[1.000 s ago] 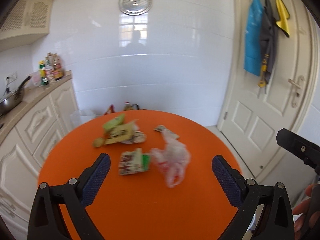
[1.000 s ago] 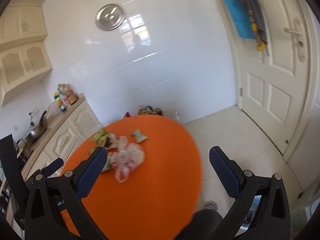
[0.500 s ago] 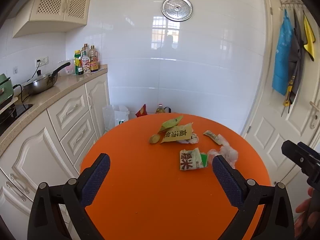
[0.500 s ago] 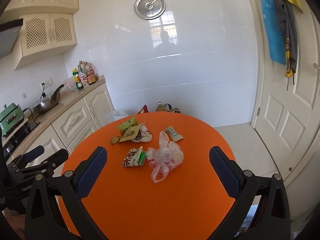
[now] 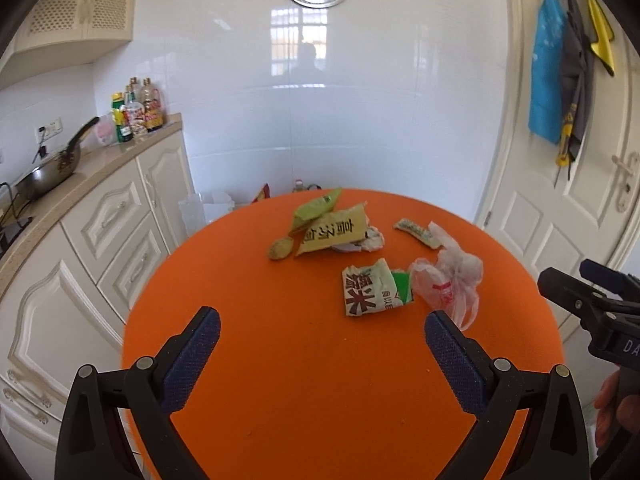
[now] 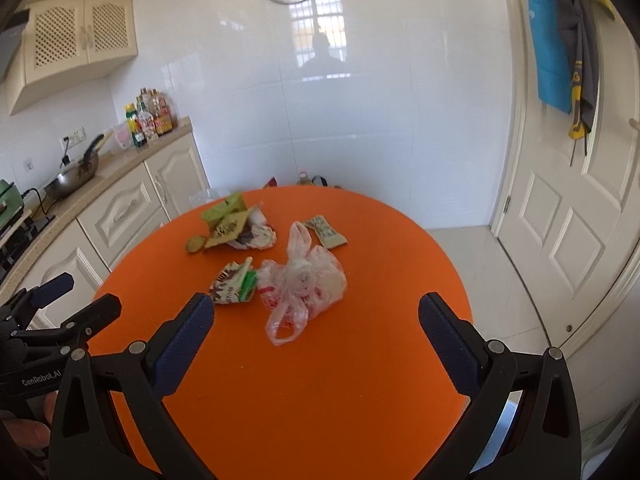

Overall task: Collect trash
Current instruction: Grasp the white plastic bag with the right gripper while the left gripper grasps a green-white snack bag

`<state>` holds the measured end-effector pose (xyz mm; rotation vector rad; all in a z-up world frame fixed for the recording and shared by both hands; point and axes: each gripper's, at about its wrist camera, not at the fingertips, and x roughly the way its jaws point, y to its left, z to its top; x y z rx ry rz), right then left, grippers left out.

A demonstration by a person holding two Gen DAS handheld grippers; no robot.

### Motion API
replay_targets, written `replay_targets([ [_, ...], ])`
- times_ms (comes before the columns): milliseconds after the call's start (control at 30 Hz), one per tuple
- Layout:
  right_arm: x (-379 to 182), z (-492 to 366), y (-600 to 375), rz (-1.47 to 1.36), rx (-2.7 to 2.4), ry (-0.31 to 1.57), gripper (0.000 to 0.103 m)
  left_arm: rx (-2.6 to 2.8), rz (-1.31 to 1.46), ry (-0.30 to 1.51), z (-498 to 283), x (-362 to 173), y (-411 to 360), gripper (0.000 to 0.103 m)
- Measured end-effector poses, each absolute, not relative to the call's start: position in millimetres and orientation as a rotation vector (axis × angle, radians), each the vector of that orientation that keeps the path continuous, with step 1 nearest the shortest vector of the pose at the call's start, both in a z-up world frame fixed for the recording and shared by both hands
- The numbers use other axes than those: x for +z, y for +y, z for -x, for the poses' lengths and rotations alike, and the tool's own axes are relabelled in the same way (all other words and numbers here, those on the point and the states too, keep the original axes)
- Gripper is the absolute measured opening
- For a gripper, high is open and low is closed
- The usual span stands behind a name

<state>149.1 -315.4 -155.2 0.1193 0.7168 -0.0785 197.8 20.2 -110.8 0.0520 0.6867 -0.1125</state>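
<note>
Currently both tools hang above the near half of the orange table (image 5: pixel 248 392), nothing in either. Left gripper (image 5: pixel 322 354): jaws spread wide, empty; all trash lies ahead of it, well apart from the pads. Farthest ahead-left, a small round brownish scrap (image 5: pixel 280 248), touching or just beside the yellow wrapper (image 5: pixel 332 232), which overlaps a green wrapper (image 5: pixel 316 208) behind it and crumpled white paper (image 5: pixel 370 238) to its right. Straight ahead and slightly right, nearer the tool, a torn white-and-green packet (image 5: pixel 370 288), flat-lying. Right of that, just beside it, a crumpled clear plastic bag (image 5: pixel 448 284); behind the bag, a small printed sachet (image 5: pixel 414 232). Right gripper (image 6: pixel 316 340): jaws likewise wide apart, holding nothing; the plastic bag (image 6: pixel 300 284) sits directly ahead between its finger lines, its loop handle trailing toward the tool. Handling judgement: everything looks very light, thin, crinkly. Flat wrappers probably hard to pinch off the smooth top, so better taken at a raised torn edge or curled corner. Bag is soft, bulky, likely slippery; best hold seems the bunched middle or handle loop, and it could serve as the receptacle. Light pieces may skid when nudged.
</note>
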Motion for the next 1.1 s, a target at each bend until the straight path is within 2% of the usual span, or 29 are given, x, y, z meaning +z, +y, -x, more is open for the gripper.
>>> replay_targets([
  [233, -187.6, -185.1, -325.7, -0.186, -0.059, 0.781, 0.103, -0.154, -0.174, 0.824, -282.1, -166.2, -10.1, 0.101],
  [467, -205.5, -193.9, -340.3, -0.224, -0.068, 0.825, 0.103, -0.184, -0.303, 0.840, -340.7, -197.4, -42.0, 0.101],
  [500, -207.7, -196.0, -340.8, -0.223, -0.068, 0.831, 0.103, -0.194, -0.312, 0.841, -349.4, -202.4, -45.0, 0.098],
  [567, -208.9, -199.4, -339.9, -0.224, -0.060, 0.835, 0.103, -0.241, -0.295, 0.875, -365.1, -209.6, -46.8, 0.081],
  [600, -208.6, -201.5, -339.0, -0.223, -0.054, 0.835, 0.103, -0.287, -0.255, 0.879, -373.1, -210.0, -45.7, 0.064],
  [633, -208.4, -204.6, -337.4, -0.220, -0.046, 0.836, 0.103, -0.293, -0.243, 0.881, -378.7, -210.7, -44.4, 0.051],
  [667, -208.4, -207.2, -336.0, -0.219, -0.039, 0.838, 0.103, -0.295, -0.236, 0.881, -384.6, -211.8, -42.9, 0.048],
  [733, -208.8, -215.2, -332.3, -0.220, -0.025, 0.844, 0.103, -0.327, -0.192, 0.890, -394.0, -212.2, -37.4, 0.025],
  [800, -210.6, -223.6, -328.2, -0.226, -0.011, 0.853, 0.103, -0.333, -0.140, 0.891, -402.7, -212.0, -28.4, 0.014],
  [933, -222.9, -245.6, -318.8, -0.226, 0.006, 0.894, 0.103, -0.336, -0.066, 0.890, -421.0, -212.9, -11.6, 0.012],
  [1000, -229.2, -253.3, -314.6, -0.230, 0.022, 0.909, 0.099, -0.343, -0.037, 0.892, -427.6, -213.6, -5.4, 0.012],
  [1033, -233.6, -258.0, -311.6, -0.226, 0.033, 0.920, 0.089, -0.347, -0.020, 0.895, -429.9, -214.4, -1.7, 0.012],
  [1100, -239.2, -262.0, -305.0, -0.173, 0.015, 0.928, 0.078, -0.347, 0.009, 0.897, -433.7, -217.7, 3.9, 0.012],
])
